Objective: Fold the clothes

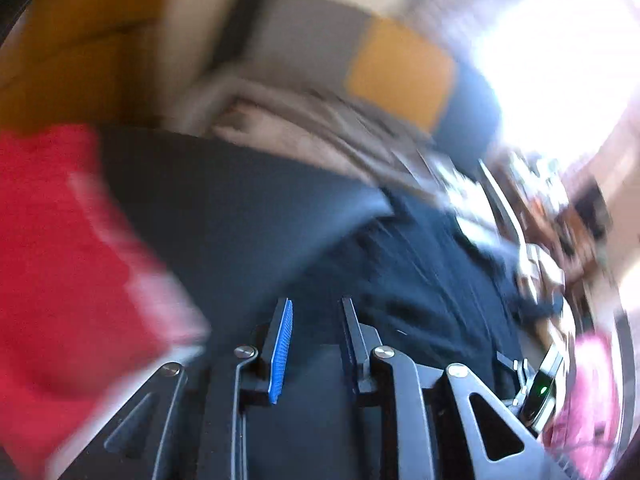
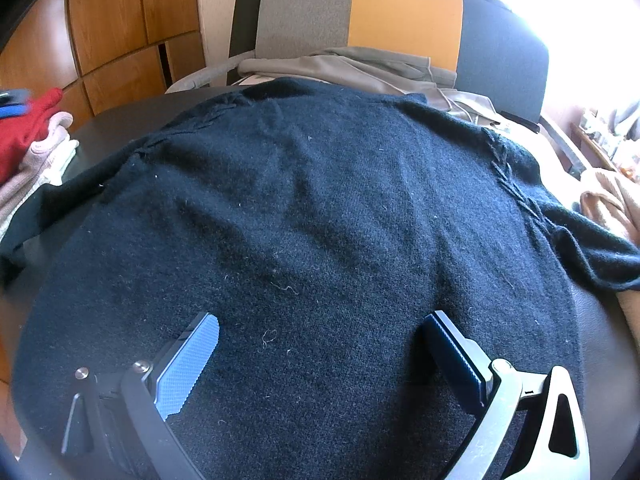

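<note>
Lying spread beneath the right gripper's (image 2: pixel 320 330) splayed fingers (image 2: pixel 192 354), the dark sweater (image 2: pixel 312 200).

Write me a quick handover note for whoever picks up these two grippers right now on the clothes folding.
Right gripper: open wide, low over the near part of the dark sweater, gripping nothing.
Left gripper: view is motion-blurred; fingers partly open with nothing between them.
The sweater lies spread flat on the dark table, sleeves out to both sides, no fold made yet.
A stack with a red garment on top sits at the table's left edge; a grey garment lies on the chair behind.
Left: fold the sweater.
</note>
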A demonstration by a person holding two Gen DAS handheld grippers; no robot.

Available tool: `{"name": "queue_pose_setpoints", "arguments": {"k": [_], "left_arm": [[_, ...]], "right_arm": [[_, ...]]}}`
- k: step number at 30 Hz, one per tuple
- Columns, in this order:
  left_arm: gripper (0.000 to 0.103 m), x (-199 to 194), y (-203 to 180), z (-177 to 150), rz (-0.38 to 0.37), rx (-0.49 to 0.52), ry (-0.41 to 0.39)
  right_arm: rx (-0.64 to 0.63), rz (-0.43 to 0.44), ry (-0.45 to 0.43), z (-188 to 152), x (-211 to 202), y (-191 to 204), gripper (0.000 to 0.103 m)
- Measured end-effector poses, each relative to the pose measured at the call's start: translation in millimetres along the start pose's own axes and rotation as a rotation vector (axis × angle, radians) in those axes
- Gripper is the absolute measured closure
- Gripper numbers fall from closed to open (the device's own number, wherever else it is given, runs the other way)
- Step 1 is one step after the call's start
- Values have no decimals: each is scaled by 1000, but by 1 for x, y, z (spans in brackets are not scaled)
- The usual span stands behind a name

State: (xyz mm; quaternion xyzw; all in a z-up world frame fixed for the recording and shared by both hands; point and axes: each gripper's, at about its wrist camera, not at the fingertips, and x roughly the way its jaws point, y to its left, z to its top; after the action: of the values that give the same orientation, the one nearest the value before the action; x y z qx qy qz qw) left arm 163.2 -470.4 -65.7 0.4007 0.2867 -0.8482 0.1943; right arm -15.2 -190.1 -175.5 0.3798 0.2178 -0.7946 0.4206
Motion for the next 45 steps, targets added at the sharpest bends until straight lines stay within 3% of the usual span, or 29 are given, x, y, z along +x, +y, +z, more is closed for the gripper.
{"name": "queue_pose_setpoints", "arguments": {"k": [2,6,9,13,16,20,28,31,35,36,40,45], "left_arm": [[82,45,-28,8,-46,33,57],[82,85,-60,15,-24,114,36],[82,110,-61,27,-5,98,36],[82,152,-37,34,67,25,76],[82,160,-16,32,59,-12,63],[82,157,-13,25,49,20,21],[80,157,-29,14,142,142,-53],[80,156,-34,19,171,132,-28],[81,119,-68,16,201,131,-131],[81,111,-84,9,174,161,-148],[81,112,-145,-32,102,317,-134],[80,140,-206,-70,47,471,-60]], "right_arm": [[21,30,6,3,-3,-4,0],[77,54,-55,32,-17,-33,4],[110,19,-113,66,-20,-65,4],[105,-45,-82,102,16,-103,3],[140,-60,-51,91,26,-122,3],[188,-80,-9,77,41,-148,1],[255,-113,40,59,52,-184,0],[252,-130,39,61,52,-184,0],[298,-128,16,57,39,-186,0],[313,-127,-4,55,31,-187,1],[436,-103,-138,32,-24,-209,1],[694,-144,-203,-13,-84,-290,1]]}}
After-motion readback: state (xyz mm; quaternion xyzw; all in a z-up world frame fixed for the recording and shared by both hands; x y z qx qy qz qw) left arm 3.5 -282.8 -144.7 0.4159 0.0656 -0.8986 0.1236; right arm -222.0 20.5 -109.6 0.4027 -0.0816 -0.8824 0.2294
